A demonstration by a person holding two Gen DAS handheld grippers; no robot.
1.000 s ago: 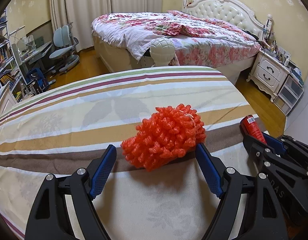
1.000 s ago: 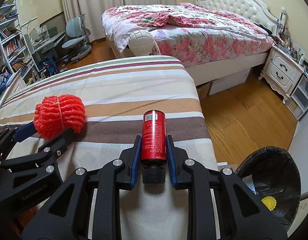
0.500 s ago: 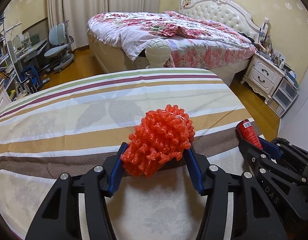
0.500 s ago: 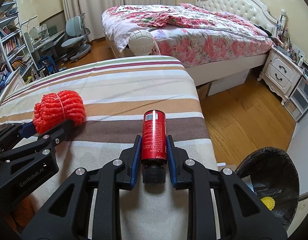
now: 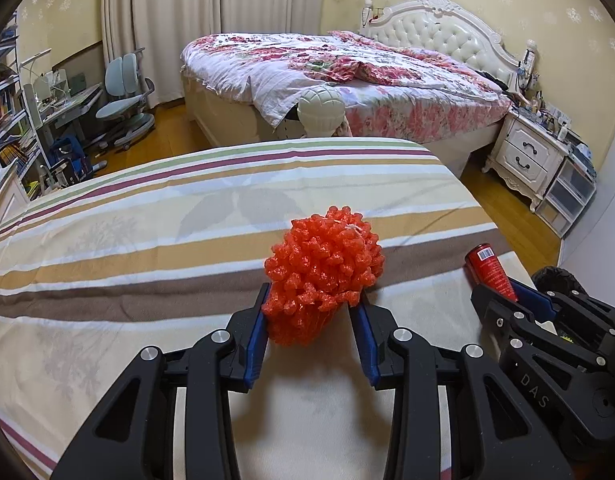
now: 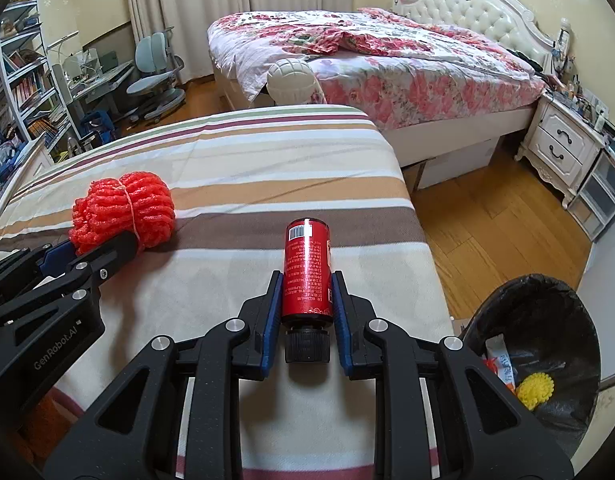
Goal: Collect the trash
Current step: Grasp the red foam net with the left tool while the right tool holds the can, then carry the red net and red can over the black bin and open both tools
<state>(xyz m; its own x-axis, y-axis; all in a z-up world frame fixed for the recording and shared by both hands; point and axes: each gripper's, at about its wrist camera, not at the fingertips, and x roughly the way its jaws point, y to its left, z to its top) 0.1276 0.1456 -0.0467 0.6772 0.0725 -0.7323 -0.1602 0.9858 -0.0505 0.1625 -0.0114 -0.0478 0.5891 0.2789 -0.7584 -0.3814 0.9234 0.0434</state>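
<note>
The left gripper (image 5: 310,322) jaws are closing around the orange foam net (image 5: 323,272); the right gripper (image 6: 307,292) clamps the red bottle (image 6: 306,268) between its jaws, ready for the bin (image 6: 547,304).

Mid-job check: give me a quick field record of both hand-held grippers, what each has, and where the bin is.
left hand-held gripper: jaws closing on the orange foam net, pads at its sides
right hand-held gripper: shut on the red bottle, black cap toward the camera
surface: striped bedspread
bin: black-lined, on the floor at right, already holding a yellow item
</note>
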